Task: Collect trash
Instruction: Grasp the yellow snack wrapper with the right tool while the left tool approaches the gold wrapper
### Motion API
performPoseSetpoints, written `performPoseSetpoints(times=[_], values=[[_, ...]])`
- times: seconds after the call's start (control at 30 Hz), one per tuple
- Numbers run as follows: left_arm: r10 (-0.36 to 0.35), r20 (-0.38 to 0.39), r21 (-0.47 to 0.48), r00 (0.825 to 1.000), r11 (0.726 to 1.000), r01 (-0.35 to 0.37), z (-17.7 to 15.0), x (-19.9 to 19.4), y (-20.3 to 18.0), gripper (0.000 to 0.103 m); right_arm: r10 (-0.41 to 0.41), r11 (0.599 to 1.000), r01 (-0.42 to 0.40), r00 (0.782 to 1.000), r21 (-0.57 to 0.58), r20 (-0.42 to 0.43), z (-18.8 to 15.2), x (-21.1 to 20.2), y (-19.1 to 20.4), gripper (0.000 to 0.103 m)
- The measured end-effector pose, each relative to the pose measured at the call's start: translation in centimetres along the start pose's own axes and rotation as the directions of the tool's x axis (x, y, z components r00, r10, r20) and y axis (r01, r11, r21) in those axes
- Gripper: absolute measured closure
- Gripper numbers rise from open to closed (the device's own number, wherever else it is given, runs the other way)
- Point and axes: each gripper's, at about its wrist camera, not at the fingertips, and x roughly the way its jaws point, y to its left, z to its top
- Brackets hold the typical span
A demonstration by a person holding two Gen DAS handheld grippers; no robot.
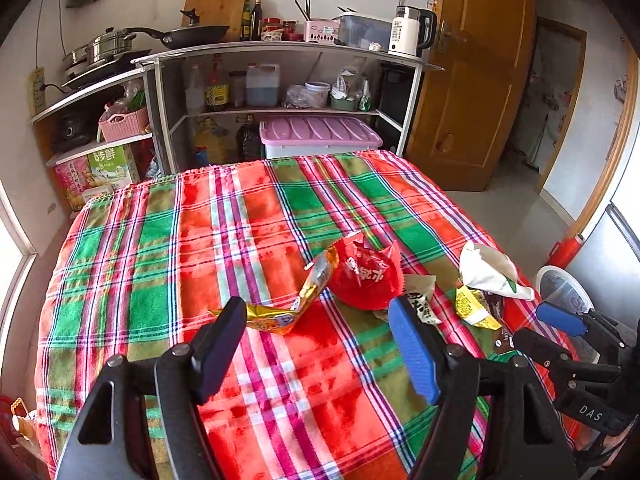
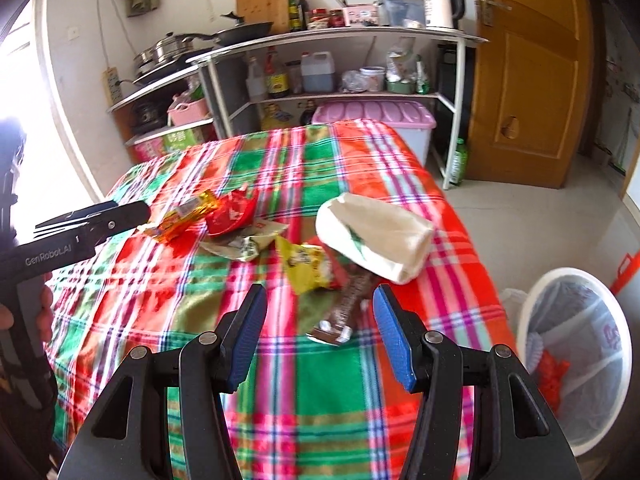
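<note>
Plaid-covered table (image 2: 280, 420), kitchen shelves behind | wrappers (image 2: 308, 266) still scattered toward its right edge | bin (image 2: 576, 356) beside that edge, some red trash inside | my left gripper (image 1: 320, 344) and right gripper (image 2: 320, 332) both agape, empty | most collecting left

A lived-in home kitchen is showing here: at 11 o'clock a shelf rack (image 1: 280, 54) is holding a frying pan (image 1: 192, 36), a steamer pot (image 1: 106, 46), sauce bottles (image 1: 251, 20) and a kettle (image 1: 410, 32); at 1 o'clock a wooden door (image 1: 476, 72) is standing open.
</note>
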Motion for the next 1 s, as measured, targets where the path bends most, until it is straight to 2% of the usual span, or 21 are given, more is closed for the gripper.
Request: performPoseSetpoints(times=[0.2, 0.3, 0.37, 0.5, 0.63, 0.83, 0.87, 0.93, 1.0], values=[[-0.003, -0.026, -0.007, 1.000, 1.000, 0.003, 0.3, 1.4, 1.4, 0.026, 0.001, 0.999, -0.002, 0.999, -0.035, -0.036, 0.8, 2.3, 1.5, 0.047], [-0.002, -0.040, -0.002, 0.999, 1.000, 0.002, 0.5, 2.4, 1.5, 0.026, -0.008, 0.999, 0.005, 0.999, -0.045, -0.051, 1.1, 3.3, 1.7, 0.047], [-0.031, -0.056, -0.006, 0.998, 1.000, 0.030, 0.8, 3.2, 1.5, 0.026, -0.016, 0.999, 0.013, 0.998, -0.044, -0.060, 1.2, 3.8, 1.7, 0.047], [-0.019, -0.081, 0.021, 0.997, 1.000, 0.021, 1.1, 4.7, 0.8, 0.026, -0.020, 0.999, 0.017, 0.998, -0.039, -0.063, 1.5, 4.3, 1.5, 0.047], [-0.020, -0.084, 0.033, 0.996, 0.999, 0.023, 1.2, 5.4, 0.4, 0.026, -0.014, 0.999, 0.012, 0.998, -0.030, -0.061, 1.6, 4.4, 1.3, 0.063], [-0.022, -0.090, 0.034, 0.996, 0.999, 0.025, 1.2, 6.1, 0.1, 0.026, -0.012, 0.999, 0.009, 0.997, -0.041, -0.075, 1.5, 4.9, 1.5, 0.072], [-0.020, -0.090, 0.033, 0.996, 0.999, 0.023, 1.2, 6.2, 0.2, 0.028, -0.013, 0.999, 0.010, 0.997, -0.043, -0.075, 1.5, 4.9, 1.6, 0.074], [-0.020, -0.095, 0.033, 0.995, 0.999, 0.023, 1.3, 6.4, 0.1, 0.040, -0.015, 0.999, 0.012, 0.997, -0.043, -0.076, 1.4, 5.0, 1.6, 0.079], [-0.023, -0.097, 0.027, 0.995, 0.999, 0.026, 1.3, 6.5, 0.2, 0.046, -0.015, 0.999, 0.012, 0.997, -0.039, -0.074, 1.4, 5.0, 1.5, 0.082]])
